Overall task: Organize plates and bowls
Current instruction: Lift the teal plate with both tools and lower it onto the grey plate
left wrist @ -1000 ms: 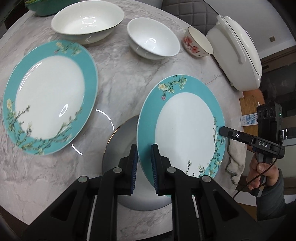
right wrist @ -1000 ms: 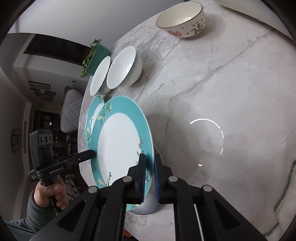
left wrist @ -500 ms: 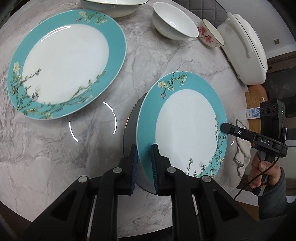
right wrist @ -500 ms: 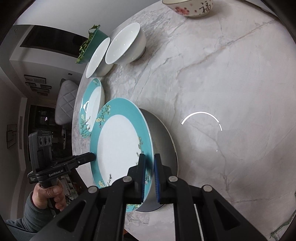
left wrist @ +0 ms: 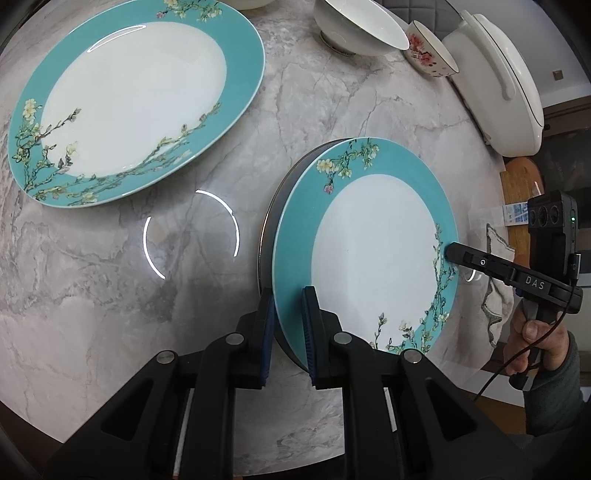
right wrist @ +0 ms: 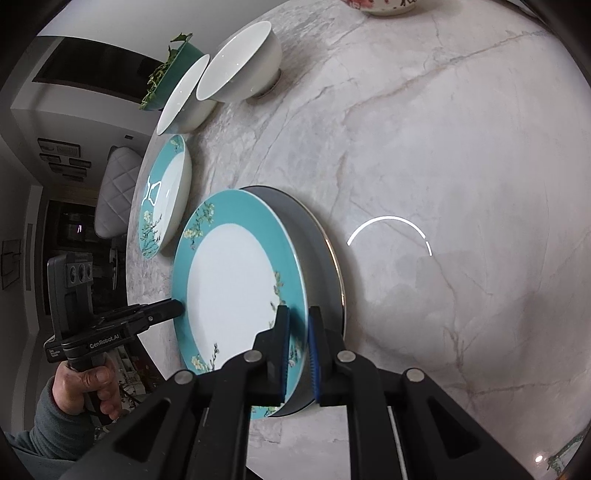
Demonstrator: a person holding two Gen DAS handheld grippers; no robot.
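on the left of the marble table (left wrist: 110, 295) a second teal-rimmed plate (left wrist: 133, 99) lay flat, well apart from the one in hand. the left gripper (left wrist: 288, 321) had its jaws drawn narrow, pinched on the near rim of the held teal plate (left wrist: 369, 251), which was over the table's right part, tilted, just above or barely touching the marble; which, i could not tell. at the plate's opposite rim the right gripper (right wrist: 297, 343) clamped it the same way, jaws nearly together on the edge. past it stood a white bowl (left wrist: 358, 29), a small flowered bowl (left wrist: 428, 55) and a white lidded dish (left wrist: 498, 81). the plate looked stiff, glazed and slippery, fairly heavy and breakable; gripping the flat teal rim at two opposite points seemed the sound hold, and it likely wanted a gentle set-down.
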